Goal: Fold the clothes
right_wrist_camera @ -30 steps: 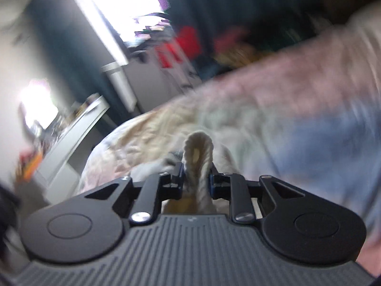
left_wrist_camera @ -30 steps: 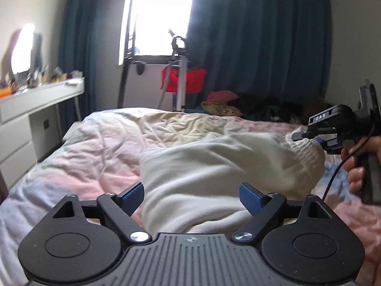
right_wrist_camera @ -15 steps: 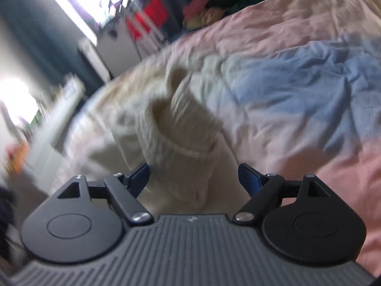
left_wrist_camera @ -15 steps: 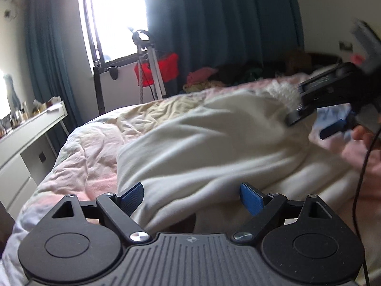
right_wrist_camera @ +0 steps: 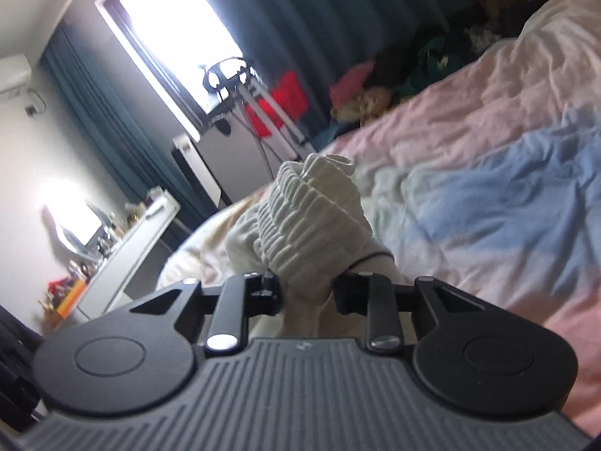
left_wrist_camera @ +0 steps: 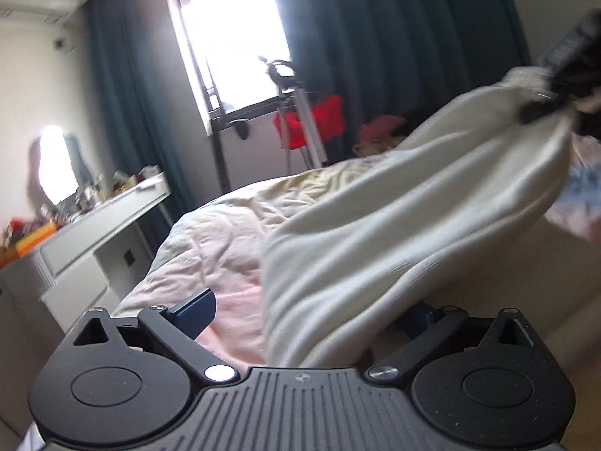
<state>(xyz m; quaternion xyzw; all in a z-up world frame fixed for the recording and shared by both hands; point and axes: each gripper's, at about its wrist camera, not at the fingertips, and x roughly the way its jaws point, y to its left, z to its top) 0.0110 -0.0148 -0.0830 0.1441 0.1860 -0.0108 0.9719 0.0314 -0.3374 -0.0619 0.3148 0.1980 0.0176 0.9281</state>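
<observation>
Cream garment (left_wrist_camera: 375, 233) on bed (right_wrist_camera: 488, 120), one ribbed end bunched between right gripper (right_wrist_camera: 306, 293) fingers, lifted off quilt. Right jaws closing, pads pressing cloth: clamped on garment. Left gripper (left_wrist_camera: 311, 315) jaws opening wide, near edge of cloth draped between them, not pinched.

Step, by my reading: securing second corner before fold. Next move calls for left closing on near edge, then carrying both ends together.

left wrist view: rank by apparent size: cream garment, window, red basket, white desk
1. cream garment, nearest the camera, so its lead is partly nearness
2. window
3. white desk, close to the window; unsure
4. red basket
</observation>
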